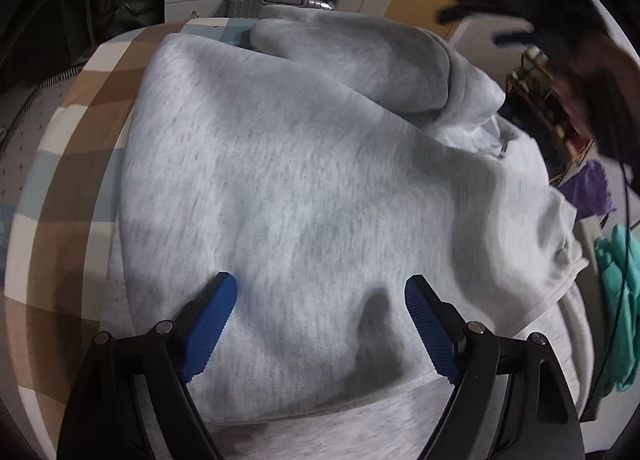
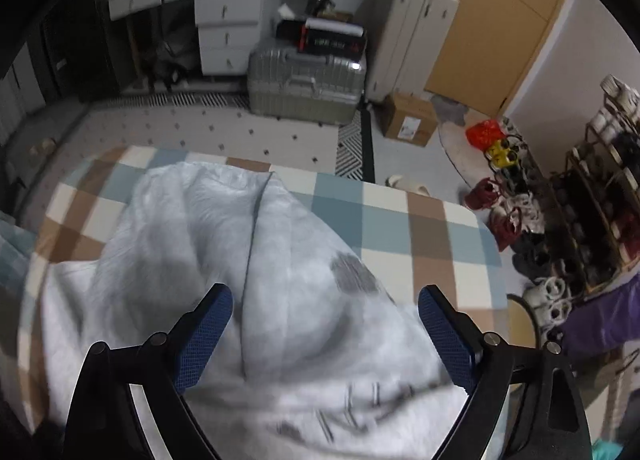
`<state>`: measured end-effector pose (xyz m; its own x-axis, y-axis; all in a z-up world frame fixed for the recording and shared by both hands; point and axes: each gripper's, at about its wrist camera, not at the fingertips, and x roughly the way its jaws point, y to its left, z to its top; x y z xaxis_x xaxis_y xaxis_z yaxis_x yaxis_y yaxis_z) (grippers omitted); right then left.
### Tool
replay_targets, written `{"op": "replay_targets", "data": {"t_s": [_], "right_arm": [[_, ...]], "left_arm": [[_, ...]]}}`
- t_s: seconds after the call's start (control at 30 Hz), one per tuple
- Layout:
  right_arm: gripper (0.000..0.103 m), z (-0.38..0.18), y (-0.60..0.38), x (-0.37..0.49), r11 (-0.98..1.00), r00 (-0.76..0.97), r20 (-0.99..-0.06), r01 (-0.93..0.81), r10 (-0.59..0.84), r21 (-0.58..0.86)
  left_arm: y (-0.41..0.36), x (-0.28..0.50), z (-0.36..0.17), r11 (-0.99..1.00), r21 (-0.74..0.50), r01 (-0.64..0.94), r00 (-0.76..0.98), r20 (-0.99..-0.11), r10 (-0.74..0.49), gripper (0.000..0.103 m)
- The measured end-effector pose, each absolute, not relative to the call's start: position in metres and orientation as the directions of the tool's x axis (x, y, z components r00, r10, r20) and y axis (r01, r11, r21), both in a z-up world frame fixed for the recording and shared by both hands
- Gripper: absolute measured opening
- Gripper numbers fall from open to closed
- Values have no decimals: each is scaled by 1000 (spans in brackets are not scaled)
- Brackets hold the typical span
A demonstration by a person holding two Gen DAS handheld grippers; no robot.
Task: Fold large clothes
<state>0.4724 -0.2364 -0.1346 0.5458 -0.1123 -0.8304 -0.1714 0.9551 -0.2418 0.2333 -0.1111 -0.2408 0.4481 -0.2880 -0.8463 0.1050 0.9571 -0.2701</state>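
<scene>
Below, the grey hoodie (image 1: 304, 180) lies under the wide-apart left hand-held gripper (image 1: 320, 328).

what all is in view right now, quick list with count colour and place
hoodie: one, light grey, spread across the checked surface, hood bunched at the far end
checked cover: one, blue, brown and cream squares, under the hoodie
suitcase: one, silver, on the floor beyond the surface
boxes: a few, black and red, stacked on the suitcase
drawer unit: one, white, by the far wall
cardboard box: one, brown, on the floor right of the suitcase
shoe rack: one, wooden, full, far right
left gripper: one, black with blue pads, open over the hoodie
right gripper: one, same colours, open over the hoodie
</scene>
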Motion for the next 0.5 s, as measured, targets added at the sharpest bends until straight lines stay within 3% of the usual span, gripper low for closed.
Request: {"op": "replay_targets", "data": {"t_s": [0.07,0.13,0.2,0.23,0.27,0.3,0.37,0.5], "right_arm": [[92,-155,-229,496,938,532,-824,-142,-196,-316],[82,-174,-229,513,948,485,-854,-135,-189,-287],[49,-182,-238,521,962,450,-880,-139,-151,-235],[39,-181,-240,520,968,445,-888,-147,-117,-201],[20,-178,-242,518,970,446,-891,-166,-87,-178],[12,-172,-242,512,967,462,-884,-186,-68,-172],[4,-159,-241,493,947,543,-834,-210,-95,-244],[4,-135,-247,451,926,662,-746,-233,-72,-296]], "left_arm": [[-114,236,-240,959,-259,111,437,-854,-281,87],[-118,240,-239,959,-259,114,429,-858,-283,92],[-118,241,-238,959,-257,120,427,-859,-283,94],[-118,239,-238,960,-249,125,428,-860,-278,95],[-118,238,-238,963,-239,126,429,-862,-270,95],[-118,237,-238,965,-229,125,429,-865,-261,95],[-117,235,-237,969,-218,115,429,-869,-247,95],[-111,235,-232,966,-249,71,396,-882,-256,95]]}}
